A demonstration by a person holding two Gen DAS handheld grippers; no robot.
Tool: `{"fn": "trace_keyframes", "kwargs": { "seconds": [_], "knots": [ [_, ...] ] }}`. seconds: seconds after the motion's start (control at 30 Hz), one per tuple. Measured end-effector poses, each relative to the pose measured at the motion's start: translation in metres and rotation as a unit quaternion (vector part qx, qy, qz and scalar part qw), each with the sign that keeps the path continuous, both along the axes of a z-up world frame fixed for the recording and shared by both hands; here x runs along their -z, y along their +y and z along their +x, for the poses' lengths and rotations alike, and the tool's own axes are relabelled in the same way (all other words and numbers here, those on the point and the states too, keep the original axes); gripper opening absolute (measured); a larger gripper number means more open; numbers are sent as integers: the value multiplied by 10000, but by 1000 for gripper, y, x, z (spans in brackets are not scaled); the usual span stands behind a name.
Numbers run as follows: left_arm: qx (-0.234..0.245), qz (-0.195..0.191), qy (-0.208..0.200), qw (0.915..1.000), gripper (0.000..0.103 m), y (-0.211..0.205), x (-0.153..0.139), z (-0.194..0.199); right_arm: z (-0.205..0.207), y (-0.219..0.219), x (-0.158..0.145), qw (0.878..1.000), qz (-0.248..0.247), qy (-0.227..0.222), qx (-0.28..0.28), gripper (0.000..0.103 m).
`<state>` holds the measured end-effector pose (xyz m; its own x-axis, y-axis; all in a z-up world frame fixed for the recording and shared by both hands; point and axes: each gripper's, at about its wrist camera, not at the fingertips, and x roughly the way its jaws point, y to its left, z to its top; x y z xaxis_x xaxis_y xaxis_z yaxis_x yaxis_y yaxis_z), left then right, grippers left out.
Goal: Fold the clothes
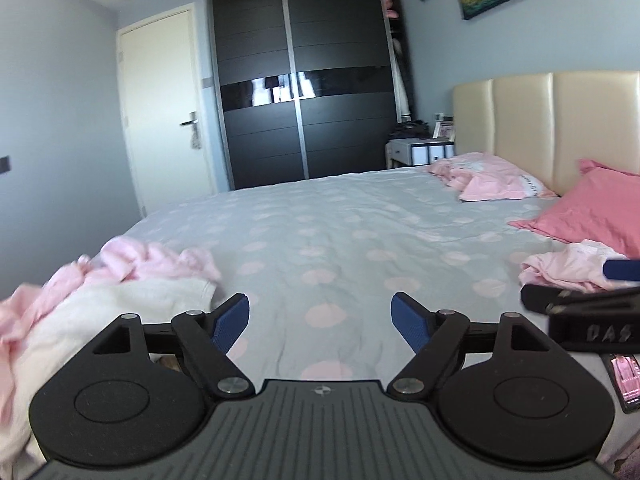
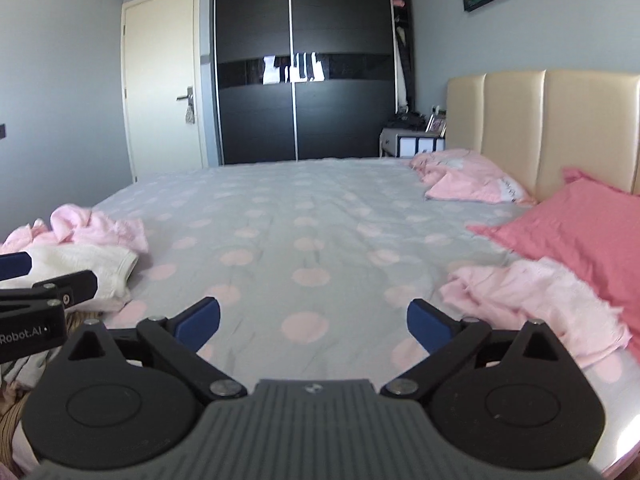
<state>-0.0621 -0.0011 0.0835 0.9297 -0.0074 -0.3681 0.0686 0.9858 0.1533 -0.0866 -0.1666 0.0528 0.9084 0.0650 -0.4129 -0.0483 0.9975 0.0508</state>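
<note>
Blue pads tip both tools, and each tool hovers spread wide with nothing between its fingers: the left tool (image 1: 320,322) and the right tool (image 2: 313,326) sit side by side above the near edge of the bed with the grey sheet dotted in pale pink (image 2: 304,216). Just left of the left tool lies a crumpled white knitted garment (image 1: 120,300), touching a heap of pale pink fluffy clothes (image 1: 156,258) beyond it (motion blur softens its edges). On the right side of the bed, near the right tool, a rumpled light pink garment (image 2: 532,300) rests against a deep pink pillow (image 2: 576,232). Farther up, by the cream padded headboard (image 2: 532,120), another pale pink cloth (image 2: 468,178) lies bunched over a pillow. Past the bed stand a small white bedside cabinet (image 2: 412,142), a dark sliding-door wardrobe (image 2: 304,64) and a closed cream door (image 2: 164,80).
</note>
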Motion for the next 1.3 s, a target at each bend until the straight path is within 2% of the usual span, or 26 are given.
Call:
{"fn": "trace_keyframes", "kwargs": {
  "seconds": [0.03, 0.3, 0.47, 0.73, 0.87, 1.0, 1.07, 1.17, 1.3],
  "knots": [
    [-61, -16, 13, 10000, 83, 3, 4, -1, 2, 5, 4, 10000, 7, 27, -18, 101],
    [-504, -130, 165, 9985, 85, 20, 35, 1, 19, 23, 34, 9998, -163, 106, -38, 101],
    [-508, -71, 494, 9975, 85, 17, 57, 18, 25, 23, 54, 9994, -234, 264, 67, 101],
    [-428, -116, 709, 9965, 85, 11, 79, 42, 47, 14, 77, 9973, -402, 578, 222, 101],
    [-420, -134, 808, 9958, 85, 10, 94, 56, 66, 14, 91, 9955, -383, 839, 217, 101],
    [-508, -232, 1238, 9907, 85, 13, 115, 79, 97, 14, 106, 9924, -230, 1181, 248, 101],
    [-484, -253, 1312, 9899, 85, 12, 122, 93, 116, 14, 111, 9912, -86, 1293, 273, 101],
    [-417, -257, 1291, 9904, 85, 13, 124, 114, 144, 12, 105, 9923, 76, 1208, 242, 101],
    [-466, -401, 1162, 9913, 85, 19, 110, 140, 169, 13, 84, 9967, 35, 808, 92, 101]
  ]
}}
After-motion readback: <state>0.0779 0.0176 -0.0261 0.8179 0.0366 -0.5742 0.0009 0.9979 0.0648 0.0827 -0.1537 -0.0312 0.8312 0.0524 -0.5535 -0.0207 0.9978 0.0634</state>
